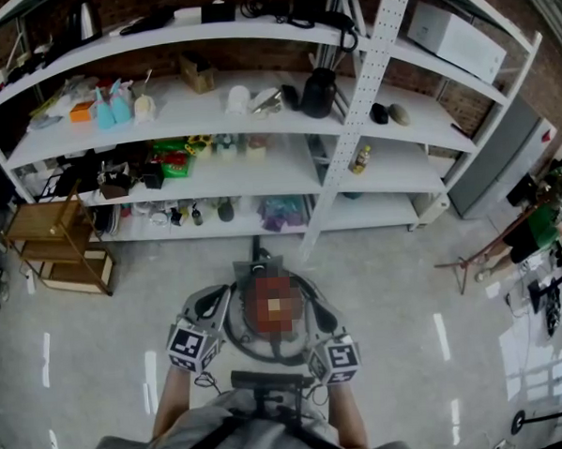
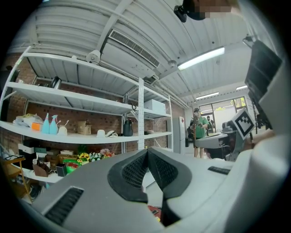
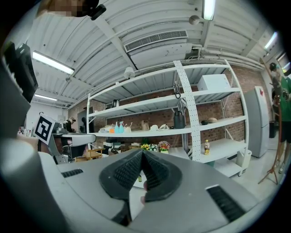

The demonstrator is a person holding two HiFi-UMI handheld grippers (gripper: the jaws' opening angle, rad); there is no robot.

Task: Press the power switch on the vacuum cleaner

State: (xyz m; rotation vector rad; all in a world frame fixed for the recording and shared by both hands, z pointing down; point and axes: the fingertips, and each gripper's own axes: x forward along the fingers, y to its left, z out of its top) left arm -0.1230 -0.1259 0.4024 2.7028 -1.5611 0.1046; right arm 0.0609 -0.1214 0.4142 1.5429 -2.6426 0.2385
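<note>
The vacuum cleaner [image 1: 257, 297], a round dark canister with a reddish top, stands on the floor just in front of me; a mosaic patch covers part of its top and I cannot make out its power switch. My left gripper [image 1: 216, 305] hangs over its left side and my right gripper [image 1: 322, 316] over its right side. In the left gripper view the left gripper [image 2: 148, 151] is shut with nothing in it and points level at the shelves. The right gripper [image 3: 142, 153] is likewise shut and holds nothing. A sliver of red [image 2: 155, 212] shows below the left jaws.
A long white shelf unit [image 1: 256, 107] full of bottles, a black jug [image 1: 317, 93] and small items stands ahead. A wooden rack [image 1: 61, 244] is at the left. A person in green [image 2: 200, 129] stands at the right by a grey cabinet [image 1: 489, 161].
</note>
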